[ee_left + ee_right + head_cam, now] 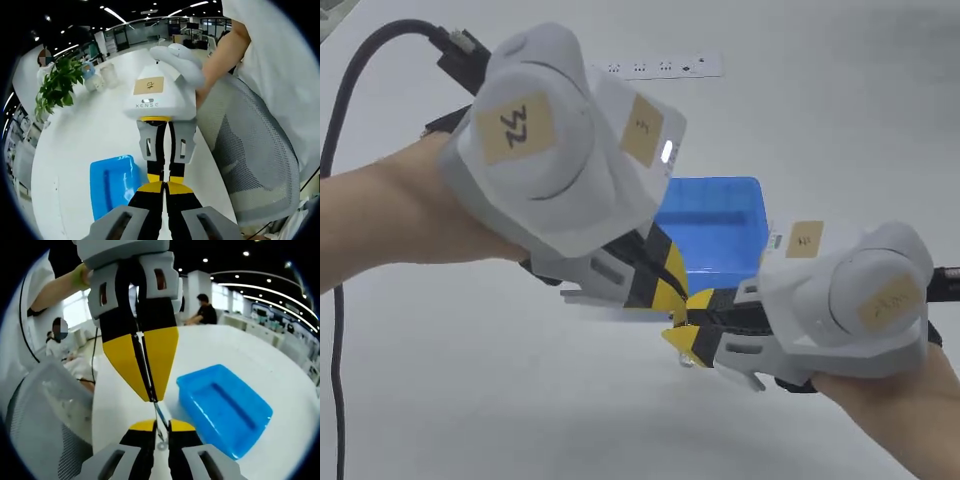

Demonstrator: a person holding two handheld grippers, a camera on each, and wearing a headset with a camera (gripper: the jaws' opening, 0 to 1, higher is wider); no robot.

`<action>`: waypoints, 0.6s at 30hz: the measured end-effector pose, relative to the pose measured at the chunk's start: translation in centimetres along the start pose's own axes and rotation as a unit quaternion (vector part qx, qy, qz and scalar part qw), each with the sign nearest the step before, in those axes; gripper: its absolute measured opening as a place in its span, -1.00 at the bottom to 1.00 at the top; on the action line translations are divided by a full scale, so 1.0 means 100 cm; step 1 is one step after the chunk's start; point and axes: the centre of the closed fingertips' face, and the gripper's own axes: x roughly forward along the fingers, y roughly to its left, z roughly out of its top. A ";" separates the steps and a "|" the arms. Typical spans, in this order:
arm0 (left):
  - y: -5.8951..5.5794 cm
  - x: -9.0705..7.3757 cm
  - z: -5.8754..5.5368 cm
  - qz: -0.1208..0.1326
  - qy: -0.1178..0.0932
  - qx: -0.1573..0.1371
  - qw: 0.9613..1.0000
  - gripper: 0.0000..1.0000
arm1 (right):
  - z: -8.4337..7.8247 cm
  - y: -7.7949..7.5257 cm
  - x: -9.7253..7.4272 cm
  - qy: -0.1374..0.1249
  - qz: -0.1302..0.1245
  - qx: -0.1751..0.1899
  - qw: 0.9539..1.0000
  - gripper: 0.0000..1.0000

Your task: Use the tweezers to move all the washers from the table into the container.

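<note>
Left gripper (152, 399) is pressed together on the tweezers (159, 416), thin blades pinched between the yellow jaws. The tweezers tips reach down to 1 washer (161, 445), which sits low between the jaws of your right gripper (161, 434) and just beside the near wall of the blue container (225, 407). Right jaws stand a narrow gap apart around the tweezers tips; cannot tell if they press the blades. Also cannot tell if the washer is off the table (470, 400) yet.

Step looks like grab/lift of the washer. Squeeze the blades evenly near the tips, keep the washer flat in the pinch, and lift straight up before swinging over. No twisting: the 2 grippers are tip to tip, so move both as 1 unit.

Room: clear the container rim before going sideways, then drop in the middle. Table is open on your left; the power strip (655, 67) and cable (340, 120) are well apart.
</note>
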 end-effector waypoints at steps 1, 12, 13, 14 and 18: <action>0.000 0.001 -0.001 -0.002 -0.001 0.000 1.000 -1.00 | -0.001 0.000 0.000 -0.002 -0.001 0.001 1.000 -0.90; 0.005 0.005 0.003 0.007 -0.012 -0.043 0.999 -1.00 | 0.005 -0.002 -0.005 0.000 -0.009 0.003 1.000 -0.92; 0.006 0.007 0.003 0.012 -0.014 -0.061 0.998 -1.00 | 0.004 -0.003 -0.005 0.000 -0.012 0.004 1.000 -0.93; 0.007 0.008 0.002 0.020 -0.016 -0.076 0.997 -1.00 | 0.004 -0.004 -0.005 -0.002 -0.014 0.004 1.000 -0.94; 0.006 0.008 -0.003 0.053 -0.049 -0.163 0.984 -0.80 | 0.004 -0.011 -0.006 -0.006 -0.023 0.037 0.999 -0.96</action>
